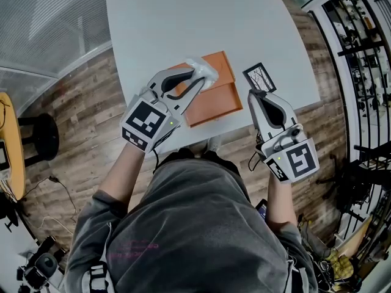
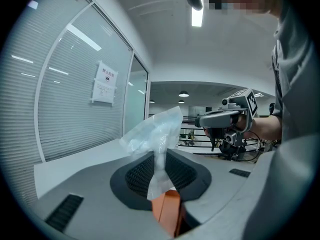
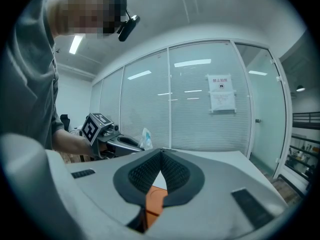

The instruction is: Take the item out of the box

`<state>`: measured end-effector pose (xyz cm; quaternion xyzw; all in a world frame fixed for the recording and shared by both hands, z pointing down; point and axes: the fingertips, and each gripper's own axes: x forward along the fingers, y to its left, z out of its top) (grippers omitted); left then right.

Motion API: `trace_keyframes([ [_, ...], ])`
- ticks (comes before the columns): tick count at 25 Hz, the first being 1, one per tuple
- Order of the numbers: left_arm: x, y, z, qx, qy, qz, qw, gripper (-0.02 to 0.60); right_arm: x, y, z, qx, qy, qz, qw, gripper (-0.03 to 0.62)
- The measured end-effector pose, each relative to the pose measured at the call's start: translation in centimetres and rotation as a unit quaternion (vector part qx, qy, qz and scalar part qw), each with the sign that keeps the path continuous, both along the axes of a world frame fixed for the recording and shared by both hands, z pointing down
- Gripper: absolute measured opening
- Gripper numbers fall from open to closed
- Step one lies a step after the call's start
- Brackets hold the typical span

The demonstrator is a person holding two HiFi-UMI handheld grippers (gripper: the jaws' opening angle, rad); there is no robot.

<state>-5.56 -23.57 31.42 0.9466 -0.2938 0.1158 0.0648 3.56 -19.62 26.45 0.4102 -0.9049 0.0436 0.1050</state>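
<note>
Head view: left gripper (image 1: 194, 81) is over the far half of the orange box (image 1: 214, 102) at mid-table (image 1: 183, 23), closed on a crumpled clear plastic bag (image 1: 208, 71). The bag looks lifted off the box, but I can't tell if its lower end is clear of the rim. Right gripper (image 1: 255, 93) sits just right of the box, not on it. A small black-framed card (image 1: 259, 78) lies right at its tip; contact unclear.

Left gripper view: jaws pinch only a thin twisted neck of the bag (image 2: 155, 131), and most of the film fans out above the pads. Box (image 2: 167, 211) shows below, through the gap. Risk: film slides out of the pinch or tears if anything heavy is inside. Contents not visible.

Right gripper view: right gripper (image 3: 161, 154) tips meet with nothing between them, box edge (image 3: 156, 201) below. So the box isn't braced. If the bag snags on the rim, the box likely drags or tips with the pull. A sweep from the right could also knock the card.
</note>
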Motion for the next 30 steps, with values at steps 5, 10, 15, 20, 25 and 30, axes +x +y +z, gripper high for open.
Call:
trace_keyframes([
  [5,-0.1,-0.2,-0.2,0.007,0.005,0.005,1.0,0.078,-0.8,-0.2,0.0,0.003,0.001,-0.002,1.0,0.0],
  [10,-0.1,0.1,-0.4,0.009,0.007,0.004,0.9999,0.078,-0.8,0.1,0.0,0.003,0.006,-0.003,1.0,0.0],
  [15,0.4,0.3,-0.3,0.007,0.007,0.004,0.9999,0.078,-0.8,0.3,0.4,0.001,0.015,-0.007,1.0,0.0],
  [20,0.4,0.6,-0.3,0.007,0.006,0.005,0.9999,0.077,-1.1,0.3,0.7,0.0,0.021,-0.012,1.0,0.0],
  [25,0.7,0.9,-0.2,0.004,0.004,0.004,1.0,0.078,-0.7,0.4,0.6,-0.003,0.017,-0.012,1.0,0.0],
  [30,0.7,1.0,0.2,-0.001,0.001,0.002,1.0,0.078,-0.6,0.4,0.8,-0.006,0.017,-0.013,1.0,0.0],
])
